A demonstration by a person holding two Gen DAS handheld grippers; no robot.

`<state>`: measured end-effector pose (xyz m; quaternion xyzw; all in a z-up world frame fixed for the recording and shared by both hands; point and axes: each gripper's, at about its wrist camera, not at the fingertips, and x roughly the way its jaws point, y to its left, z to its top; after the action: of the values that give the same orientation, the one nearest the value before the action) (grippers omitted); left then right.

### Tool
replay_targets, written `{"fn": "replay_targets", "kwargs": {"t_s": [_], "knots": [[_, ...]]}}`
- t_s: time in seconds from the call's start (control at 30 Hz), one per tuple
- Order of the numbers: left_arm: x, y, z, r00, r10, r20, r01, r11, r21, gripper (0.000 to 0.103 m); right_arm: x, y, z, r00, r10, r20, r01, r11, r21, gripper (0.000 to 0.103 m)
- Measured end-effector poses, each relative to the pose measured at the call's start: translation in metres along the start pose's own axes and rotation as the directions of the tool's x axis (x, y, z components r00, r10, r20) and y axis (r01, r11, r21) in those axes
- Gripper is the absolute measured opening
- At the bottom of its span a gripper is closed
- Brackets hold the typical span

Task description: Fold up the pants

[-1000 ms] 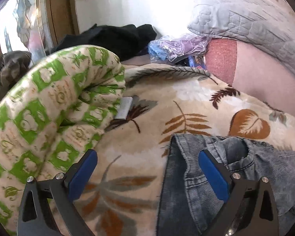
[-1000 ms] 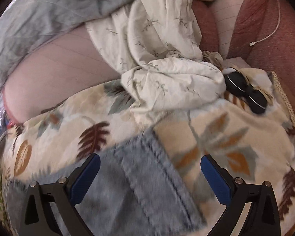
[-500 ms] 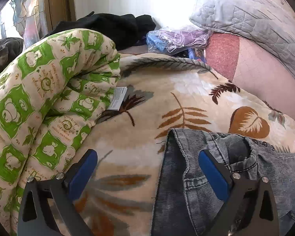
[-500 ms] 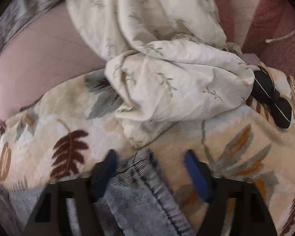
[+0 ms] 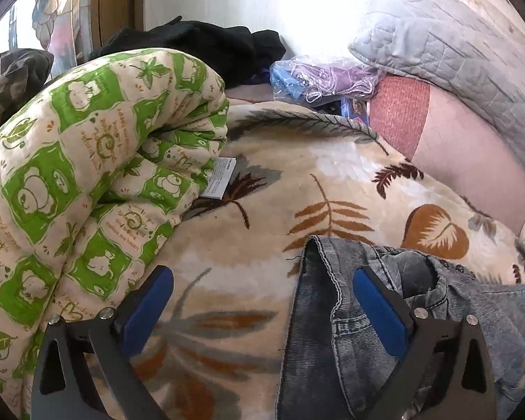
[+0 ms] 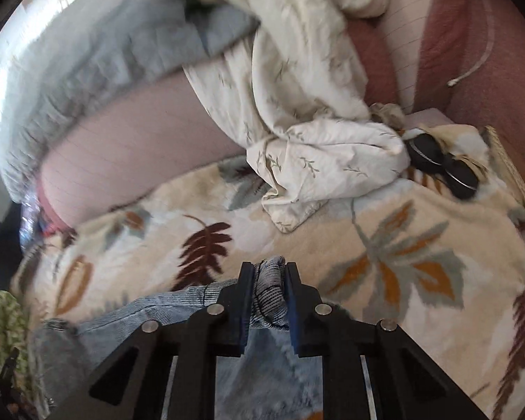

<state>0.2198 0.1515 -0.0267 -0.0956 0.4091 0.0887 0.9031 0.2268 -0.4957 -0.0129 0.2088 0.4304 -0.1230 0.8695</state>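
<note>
Jeans [image 5: 350, 332] lengthwise toward camera, waistband corner between just-closed right tongs [image 6: 269, 281].

Faded blue-grey denim pants [image 5: 360, 332] lie on a cream blanket [image 5: 262, 217] printed with brown, rust and grey leaves, beside a green-and-cream checked quilt [image 5: 87, 182] with little animal figures, a pale sprigged sheet [image 6: 315, 133] and black sunglasses [image 6: 441, 161].

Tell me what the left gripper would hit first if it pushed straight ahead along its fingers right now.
Probably the leaf-print blanket. The left gripper is open and angled down at it. The jeans edge lies just inside its right finger and could brush that first; depth is unclear.
</note>
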Motion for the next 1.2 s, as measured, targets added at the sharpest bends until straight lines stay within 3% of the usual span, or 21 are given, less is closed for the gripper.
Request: {"fn": "replay_targets", "kwargs": {"t_s": [0.17, 0.33, 0.43, 0.57, 0.67, 0.77, 0.83, 0.87, 0.9, 0.93, 1.1, 1.2], "knots": [[-0.002, 0.017, 0.007, 0.999, -0.033, -0.011, 0.032, 0.998, -0.057, 0.102, -0.047, -0.019, -0.048, 0.992, 0.091, 0.083, -0.099, 0.989, 0.109, 0.018], [0.006, 0.018, 0.013, 0.997, -0.077, -0.03, 0.074, 0.992, -0.101, 0.102, -0.055, -0.024, -0.1, 0.985, 0.126, 0.116, -0.142, 0.978, 0.15, 0.018], [0.025, 0.008, 0.016, 0.993, -0.069, -0.098, 0.062, 0.995, -0.081, 0.102, -0.05, -0.027, -0.111, 0.982, 0.15, 0.114, -0.168, 0.971, 0.171, 0.018], [0.046, 0.001, 0.015, 0.976, -0.122, -0.179, 0.105, 0.989, -0.103, 0.102, -0.049, -0.024, -0.11, 0.981, 0.157, 0.117, -0.175, 0.972, 0.159, 0.018], [0.06, -0.009, 0.016, 0.956, -0.184, -0.227, 0.166, 0.981, -0.099, 0.091, -0.042, -0.024, -0.113, 0.98, 0.167, 0.108, -0.183, 0.969, 0.168, 0.018], [0.072, -0.011, 0.014, 0.941, -0.204, -0.269, 0.175, 0.976, -0.127, 0.07, -0.04, -0.024, -0.114, 0.981, 0.163, 0.104, -0.179, 0.97, 0.165, 0.018], [0.074, -0.014, 0.014, 0.939, -0.212, -0.271, 0.183, 0.975, -0.127, 0.07, -0.039, -0.025, -0.114, 0.981, 0.164, 0.104, -0.18, 0.969, 0.169, 0.018], [0.075, -0.016, 0.016, 0.939, -0.218, -0.266, 0.192, 0.974, -0.12, 0.061, -0.038, -0.026, -0.114, 0.981, 0.165, 0.106, -0.181, 0.968, 0.173, 0.018], [0.075, -0.017, 0.017, 0.933, -0.248, -0.26, 0.222, 0.967, -0.125, 0.044, -0.038, -0.026, -0.114, 0.981, 0.166, 0.105, -0.183, 0.967, 0.175, 0.018], [0.076, -0.018, 0.018, 0.926, -0.273, -0.26, 0.245, 0.96, -0.135, 0.037, -0.037, -0.026, -0.114, 0.981, 0.164, 0.102, -0.18, 0.968, 0.174, 0.018], [0.084, -0.026, 0.016, 0.919, -0.293, -0.264, 0.264, 0.954, -0.143, 0.018, -0.034, -0.029, -0.114, 0.984, 0.153, 0.096, -0.168, 0.969, 0.183, 0.018], [0.077, -0.03, 0.018, 0.92, -0.314, -0.235, 0.287, 0.947, -0.141, 0.016, -0.036, -0.038, -0.111, 0.981, 0.158, 0.112, -0.18, 0.959, 0.217, 0.018]]}}
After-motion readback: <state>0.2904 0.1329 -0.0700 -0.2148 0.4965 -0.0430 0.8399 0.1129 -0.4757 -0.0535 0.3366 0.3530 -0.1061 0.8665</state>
